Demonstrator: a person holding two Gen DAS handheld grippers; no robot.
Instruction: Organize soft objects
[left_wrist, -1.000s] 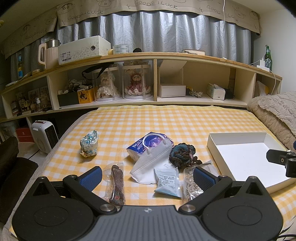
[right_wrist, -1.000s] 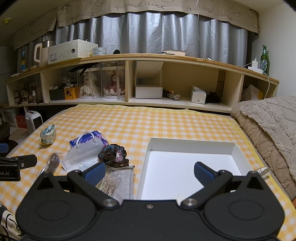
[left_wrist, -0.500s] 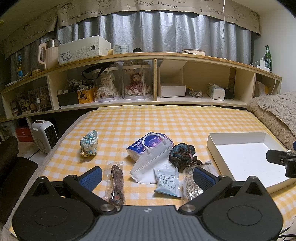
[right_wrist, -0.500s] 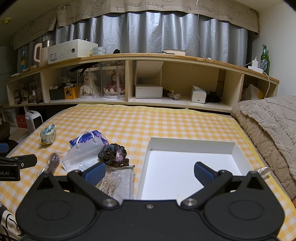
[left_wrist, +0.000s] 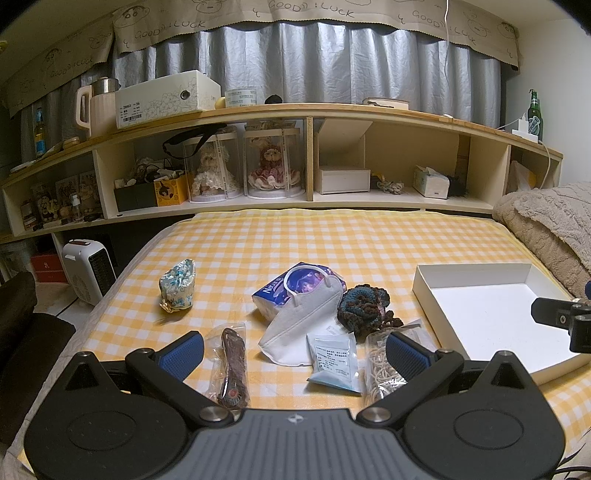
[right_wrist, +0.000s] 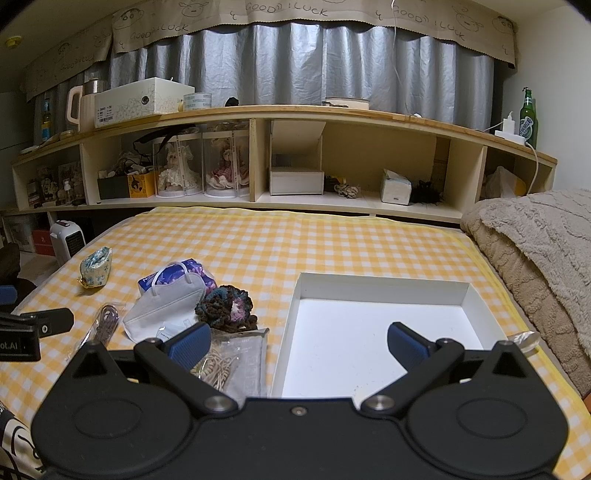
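Note:
Soft items lie on the yellow checked bed: a white face mask (left_wrist: 303, 325) over a blue tissue pack (left_wrist: 295, 284), a dark crocheted piece (left_wrist: 364, 306), a small white sachet (left_wrist: 334, 356), a clear bag of rubber bands (left_wrist: 380, 365), a bagged brown strap (left_wrist: 232, 363) and a floral pouch (left_wrist: 177, 286). An empty white box (right_wrist: 376, 332) sits to their right. My left gripper (left_wrist: 293, 354) is open, low in front of the pile. My right gripper (right_wrist: 297, 343) is open over the box's near left edge, beside the rubber band bag (right_wrist: 229, 362).
A wooden shelf unit (left_wrist: 332, 110) with dolls, boxes and tissues runs along the far side of the bed. A beige blanket (right_wrist: 535, 243) is heaped at the right. A small white heater (left_wrist: 86, 269) stands on the floor at the left.

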